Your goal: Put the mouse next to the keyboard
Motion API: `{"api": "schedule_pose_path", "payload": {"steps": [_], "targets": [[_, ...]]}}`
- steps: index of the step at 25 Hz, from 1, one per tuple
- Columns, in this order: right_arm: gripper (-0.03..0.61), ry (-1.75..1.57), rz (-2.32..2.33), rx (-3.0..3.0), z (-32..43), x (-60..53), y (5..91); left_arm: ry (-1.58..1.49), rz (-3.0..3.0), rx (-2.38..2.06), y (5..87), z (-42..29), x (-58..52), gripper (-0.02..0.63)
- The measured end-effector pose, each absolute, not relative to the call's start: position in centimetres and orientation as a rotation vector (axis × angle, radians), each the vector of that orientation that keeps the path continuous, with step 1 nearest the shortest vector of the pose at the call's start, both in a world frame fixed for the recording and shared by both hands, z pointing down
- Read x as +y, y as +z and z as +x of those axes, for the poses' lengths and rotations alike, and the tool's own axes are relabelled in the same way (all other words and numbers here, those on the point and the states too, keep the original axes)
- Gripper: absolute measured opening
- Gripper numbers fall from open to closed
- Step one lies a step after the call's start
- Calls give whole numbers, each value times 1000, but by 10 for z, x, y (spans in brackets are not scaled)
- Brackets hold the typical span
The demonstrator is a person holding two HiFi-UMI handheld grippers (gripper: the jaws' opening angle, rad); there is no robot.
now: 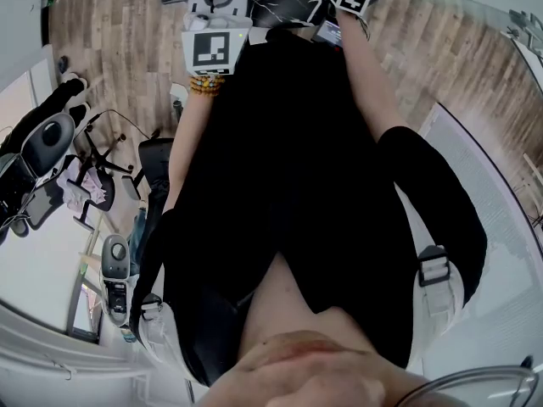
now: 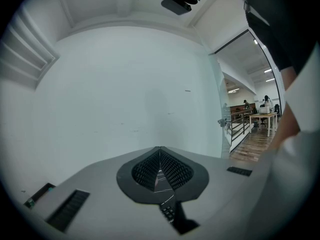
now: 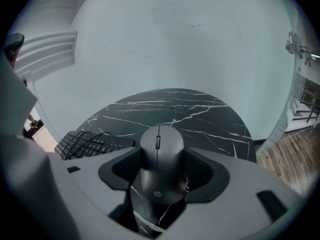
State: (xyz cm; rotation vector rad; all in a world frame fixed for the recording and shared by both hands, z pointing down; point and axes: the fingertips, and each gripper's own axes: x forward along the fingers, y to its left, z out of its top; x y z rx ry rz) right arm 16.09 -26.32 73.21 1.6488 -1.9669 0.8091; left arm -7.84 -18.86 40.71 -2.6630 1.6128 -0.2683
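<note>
Right gripper (image 3: 162, 178) has the mouse (image 3: 160, 149) clamped between its jaws, one pad on each flank, scroll wheel pointing away from the camera. Gripping it by the sides makes sense to me, since the bottom stays free to sit flat once it's set down. I honestly can't tell if it's already touching the surface or hanging just above it.

Left gripper (image 2: 160, 173) is pinched closed on nothing. It's tilted up toward the wall, and a sliver of keys shows under its jaws. My guess is it's just parked out of the way, because this is a one-gripper job.

Biggest thing around is the plain white wall (image 3: 175, 49) behind everything. The floor (image 1: 110, 49) is wood planks. On the right gripper's right side there's some kind of glass partition, with more wood floor past it.

The table (image 3: 200, 114) is round, black with white marble veining, and bare apart from the task stuff.

The keyboard (image 3: 82, 143) is black and sits on the table's left part, with its cable lying loose across the keys. From where the mouse is held, it's near but off to the left, not beside it yet. So I'd say the mouse needs to move left and go down beside the keyboard's right end.
</note>
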Motion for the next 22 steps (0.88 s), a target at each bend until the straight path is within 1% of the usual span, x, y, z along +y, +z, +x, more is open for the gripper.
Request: {"api": "schedule_pose_path", "payload": {"steps": [14,22], "targets": [[282,955,1618,-1884,161,-259,759,-289,-2665,1638,411,-85,-189,14],[279,972,1584,-1833,161,-257,771,-291,-2661,1670,414,-92,-192,14]]}}
